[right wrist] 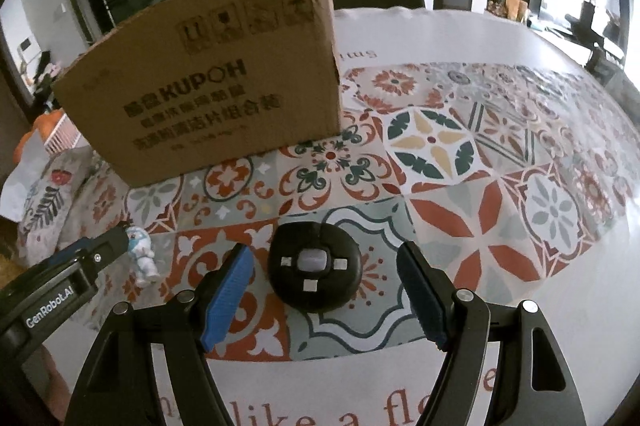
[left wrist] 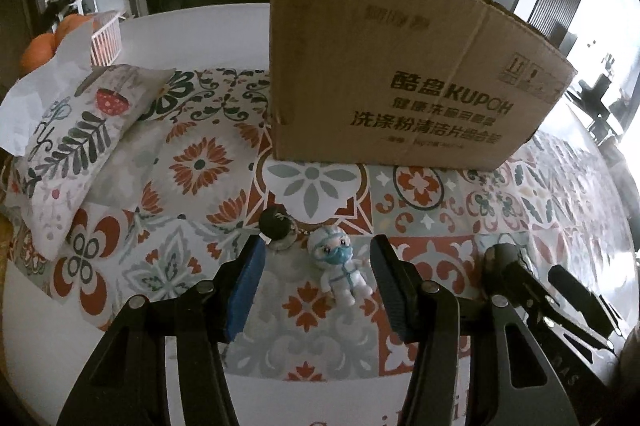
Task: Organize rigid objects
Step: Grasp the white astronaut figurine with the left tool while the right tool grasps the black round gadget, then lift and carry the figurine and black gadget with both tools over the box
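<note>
Both claws are held part open and empty: the left gripper (left wrist: 316, 266) straddles a small masked figurine (left wrist: 340, 266) on its keyring, the right gripper (right wrist: 326, 286) a round black disc (right wrist: 314, 268), presumably for the cardboard box (left wrist: 400, 66) beyond.

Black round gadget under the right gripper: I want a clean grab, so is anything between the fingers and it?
Nothing visible. The black round gadget lies alone on the patterned cloth between the right gripper's open jaws.

Black tongs (right wrist: 324, 290) with ribbed blue pads, silver screws and a white "GenRobot.AI" marking
</note>
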